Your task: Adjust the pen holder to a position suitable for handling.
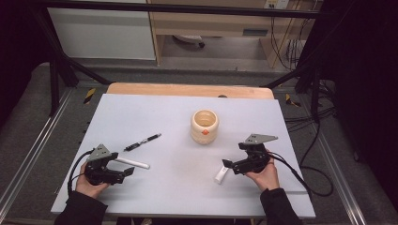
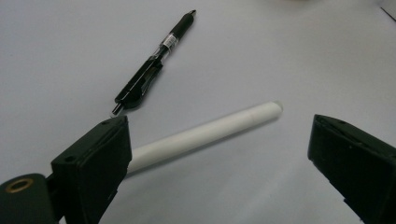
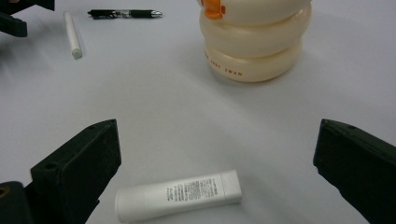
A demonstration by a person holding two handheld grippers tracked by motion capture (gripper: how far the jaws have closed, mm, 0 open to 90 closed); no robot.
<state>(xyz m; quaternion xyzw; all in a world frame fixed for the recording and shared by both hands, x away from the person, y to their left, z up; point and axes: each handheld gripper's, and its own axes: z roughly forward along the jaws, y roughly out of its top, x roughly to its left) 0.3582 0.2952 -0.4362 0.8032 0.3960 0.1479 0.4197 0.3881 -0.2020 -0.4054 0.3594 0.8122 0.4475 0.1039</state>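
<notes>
While your right claw stands wide, the white tube lies crosswise between its jaws, near the worktop's front edge.

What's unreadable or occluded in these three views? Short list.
- White stick: near end hidden behind the left claw's jaw in the left gripper view.
- White tube: printed text too small to read in the right gripper view.
- Cream holder: top cut off by the upper edge in the right gripper view; its contents cannot be told from the high view.
- Black pen: label blurred in the left gripper view.
</notes>
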